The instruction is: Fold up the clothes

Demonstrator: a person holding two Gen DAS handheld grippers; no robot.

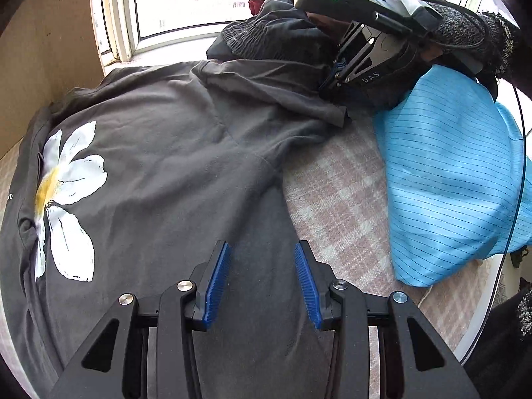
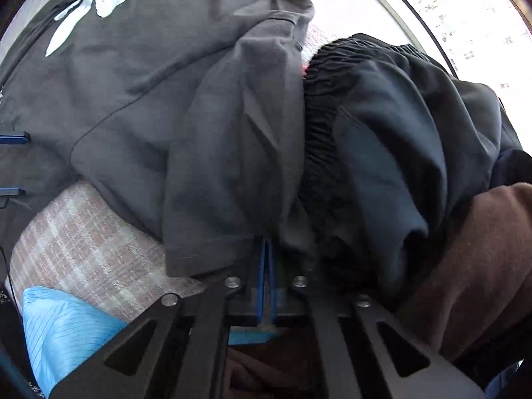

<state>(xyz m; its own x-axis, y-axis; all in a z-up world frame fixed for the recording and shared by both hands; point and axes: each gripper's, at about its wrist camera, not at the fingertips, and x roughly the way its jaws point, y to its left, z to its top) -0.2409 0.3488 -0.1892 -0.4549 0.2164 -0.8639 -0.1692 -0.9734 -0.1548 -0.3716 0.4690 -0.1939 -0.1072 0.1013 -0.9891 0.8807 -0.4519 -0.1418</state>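
A dark grey T-shirt (image 1: 159,173) with a white daisy print lies spread on a pink checked cover (image 1: 339,193). My left gripper (image 1: 262,266) hovers open over the shirt's lower body, nothing between its blue pads. The shirt's sleeve (image 1: 266,89) is bunched toward the window. My right gripper (image 1: 332,81) meets that sleeve's end. In the right wrist view the T-shirt (image 2: 149,83) fills the upper left, and the right gripper (image 2: 267,252) has its blue pads pressed together at the hem of the sleeve (image 2: 216,183), the tips hidden under fabric.
A black garment (image 1: 266,36) with an elastic waistband is heaped by the window (image 1: 199,0). A light blue striped garment (image 1: 449,173) lies to the right of the shirt. Brown fabric (image 2: 482,266) sits beside the right gripper. A wooden panel (image 1: 43,50) bounds the left.
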